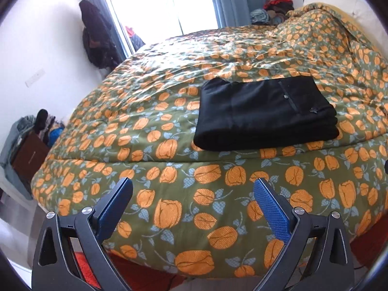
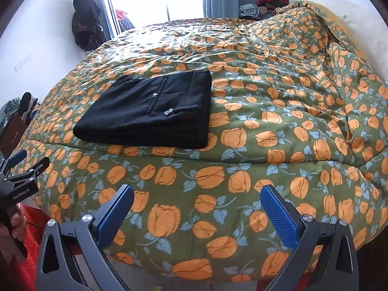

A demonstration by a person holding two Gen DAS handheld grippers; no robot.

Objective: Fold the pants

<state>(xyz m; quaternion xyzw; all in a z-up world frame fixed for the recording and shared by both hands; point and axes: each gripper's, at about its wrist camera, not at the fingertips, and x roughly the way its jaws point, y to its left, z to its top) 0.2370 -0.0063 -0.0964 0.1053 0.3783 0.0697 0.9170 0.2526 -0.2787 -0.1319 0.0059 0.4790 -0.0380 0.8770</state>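
Black pants [image 1: 264, 114] lie folded into a flat rectangular stack on the bed, near its front edge; they also show in the right wrist view [image 2: 150, 114], with a zip pocket and a small white logo on top. My left gripper [image 1: 194, 186] is open and empty, held back from the bed's front edge, below and left of the pants. My right gripper [image 2: 197, 194] is open and empty, also off the front edge, right of the pants. The left gripper [image 2: 21, 165] shows at the left edge of the right wrist view.
The bed carries a green quilt [image 1: 169, 126] with orange flowers, bunched up at the far right [image 2: 327, 48]. Dark clothes hang on the left wall [image 1: 97, 36]. A bright window [image 1: 157, 2] with blue curtains is behind. Clutter and a brown box [image 1: 29, 155] stand at left. A red rug [image 2: 34, 237] lies on the floor.
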